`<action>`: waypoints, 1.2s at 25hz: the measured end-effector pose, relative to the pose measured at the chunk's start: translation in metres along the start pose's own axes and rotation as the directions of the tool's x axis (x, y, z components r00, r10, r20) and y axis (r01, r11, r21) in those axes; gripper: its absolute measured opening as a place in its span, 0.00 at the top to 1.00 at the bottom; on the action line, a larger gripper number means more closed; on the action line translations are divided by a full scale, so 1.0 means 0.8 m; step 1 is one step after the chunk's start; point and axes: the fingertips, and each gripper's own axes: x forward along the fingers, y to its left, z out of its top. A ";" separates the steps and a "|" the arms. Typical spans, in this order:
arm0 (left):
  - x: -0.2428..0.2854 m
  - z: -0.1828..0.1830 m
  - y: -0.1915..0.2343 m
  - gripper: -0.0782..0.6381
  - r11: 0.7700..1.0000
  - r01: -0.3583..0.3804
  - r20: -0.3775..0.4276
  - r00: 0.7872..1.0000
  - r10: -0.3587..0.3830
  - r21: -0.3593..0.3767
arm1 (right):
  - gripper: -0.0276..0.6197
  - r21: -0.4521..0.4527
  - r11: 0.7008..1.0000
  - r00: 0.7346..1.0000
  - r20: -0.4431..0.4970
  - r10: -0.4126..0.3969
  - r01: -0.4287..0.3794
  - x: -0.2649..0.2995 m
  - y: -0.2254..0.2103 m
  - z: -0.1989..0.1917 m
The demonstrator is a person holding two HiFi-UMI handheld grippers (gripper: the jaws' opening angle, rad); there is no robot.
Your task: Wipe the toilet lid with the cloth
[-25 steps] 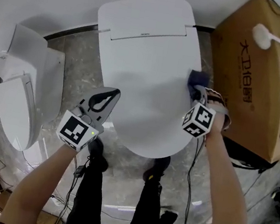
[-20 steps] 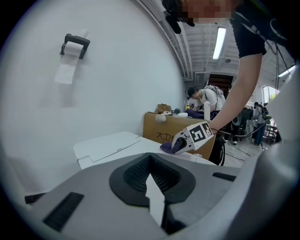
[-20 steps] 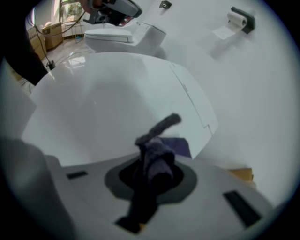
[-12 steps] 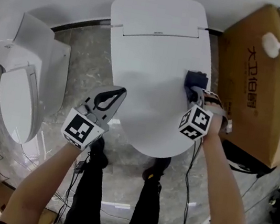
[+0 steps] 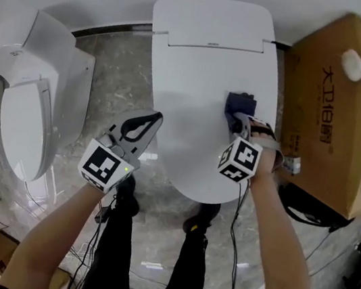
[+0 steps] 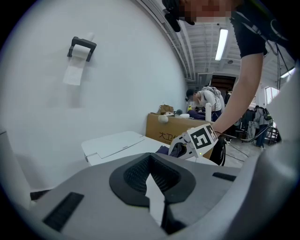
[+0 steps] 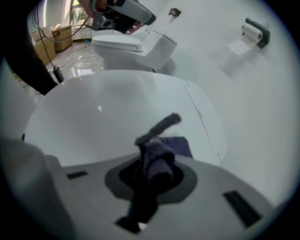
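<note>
**Tool state.** The right gripper (image 5: pixel 238 119) is clamped on the cloth (image 5: pixel 241 104). In the right gripper view the dark fabric is bunched between the jaws, with a loose fold spilling out ahead of them. The left gripper (image 5: pixel 147 121) has its jaws together with nothing between them. It hangs off the lid's edge at about 7 o'clock from the lid's centre and takes no part in the work.

**Location of work item.** The cloth lies on the toilet lid (image 5: pixel 193 67), at about 3 o'clock from the lid's centre and inboard of the right rim. It appears to be pressed flat against the surface, though contact under the bunched fabric cannot be confirmed.

**Change over the last second.** The cloth was at the lid's extreme right edge, next to the cardboard box (image 5: pixel 337 112). It has since travelled towards 9 o'clock and now sits clearly within the lid surface. The left gripper has kept its position relative to the lid.

**Meaning for the task.** A wiping stroke is judged to be in progress, running from the right rim inward. Only a narrow band on the right is likely to have been covered. The centre, the left half, the front curve at 6 o'clock and the hinge area at 12 o'clock probably remain to be wiped.

**Surroundings.** A second toilet (image 5: pixel 30 101) stands well apart at 9 o'clock.
</note>
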 end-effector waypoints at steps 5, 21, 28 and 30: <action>-0.013 -0.002 0.007 0.86 1.000 -0.011 0.014 1.000 0.011 0.018 | 0.85 -0.024 1.000 1.000 0.018 0.010 -0.009 0.001 0.010 0.029; -0.058 -0.011 0.034 0.86 0.999 -0.045 0.027 0.999 0.045 0.002 | 0.85 -0.070 0.997 0.998 0.051 0.031 -0.027 0.006 0.029 0.112; -0.079 -0.017 0.045 0.86 0.997 -0.067 0.023 0.997 0.068 -0.029 | 0.85 -0.092 0.995 0.996 0.076 0.047 -0.040 0.009 0.044 0.154; -0.084 -0.019 0.048 0.86 0.997 -0.072 0.023 0.997 0.072 -0.032 | 0.85 -0.102 0.994 0.995 0.081 0.050 -0.042 0.010 0.047 0.164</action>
